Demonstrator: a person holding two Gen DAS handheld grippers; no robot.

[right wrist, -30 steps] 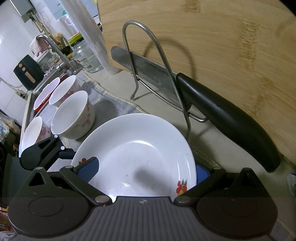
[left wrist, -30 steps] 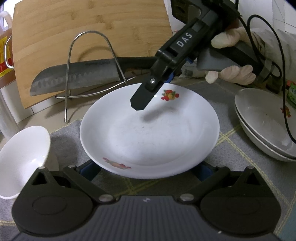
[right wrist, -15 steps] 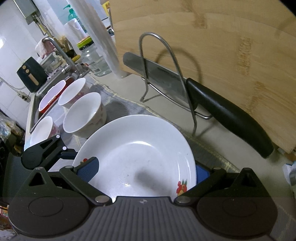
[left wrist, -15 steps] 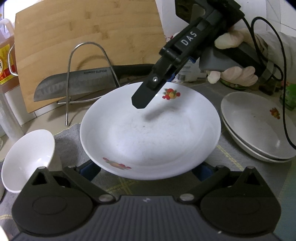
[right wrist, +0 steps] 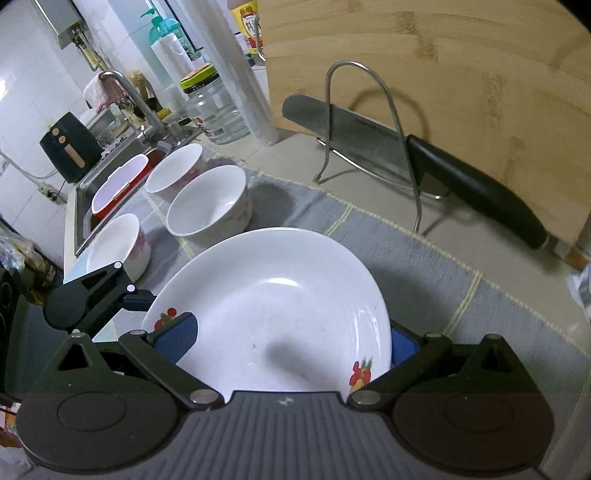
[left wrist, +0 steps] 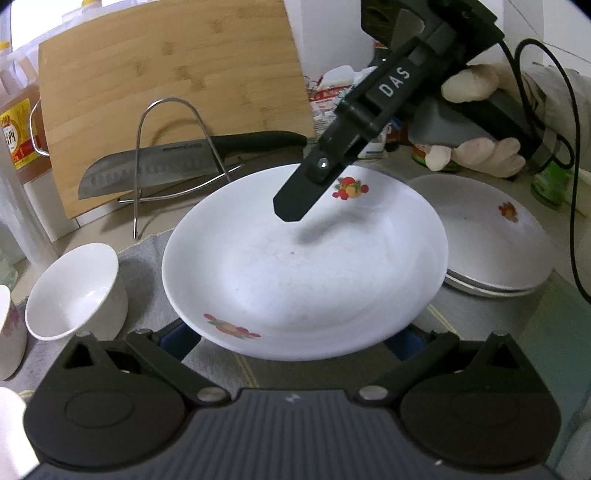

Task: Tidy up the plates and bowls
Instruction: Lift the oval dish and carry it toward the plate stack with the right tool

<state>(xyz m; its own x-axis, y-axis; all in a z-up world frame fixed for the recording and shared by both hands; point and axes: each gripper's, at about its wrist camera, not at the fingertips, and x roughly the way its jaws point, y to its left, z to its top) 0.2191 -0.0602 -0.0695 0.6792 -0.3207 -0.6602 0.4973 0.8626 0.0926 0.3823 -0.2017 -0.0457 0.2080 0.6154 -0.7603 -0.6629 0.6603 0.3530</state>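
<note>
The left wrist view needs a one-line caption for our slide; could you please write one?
Both grippers hold a white fruit-print plate above a grey mat, beside stacked plates.

Far across the counter we see a bamboo board [left wrist: 170,85] leaning upright, and in front of it a wire rack [left wrist: 166,155] holding a knife [left wrist: 159,166] with a black handle [right wrist: 476,192], its blade pointing left. A grey mat [right wrist: 424,258] covers the near counter. To the far left we make out a sink [right wrist: 88,192] with a tap [right wrist: 129,96], a glass jar [right wrist: 214,110], a paper roll [right wrist: 240,74], a teal pump bottle [right wrist: 164,29] and a dark appliance [right wrist: 70,147]. A yellow-labelled bottle [left wrist: 18,125] stands left of the board.
</note>
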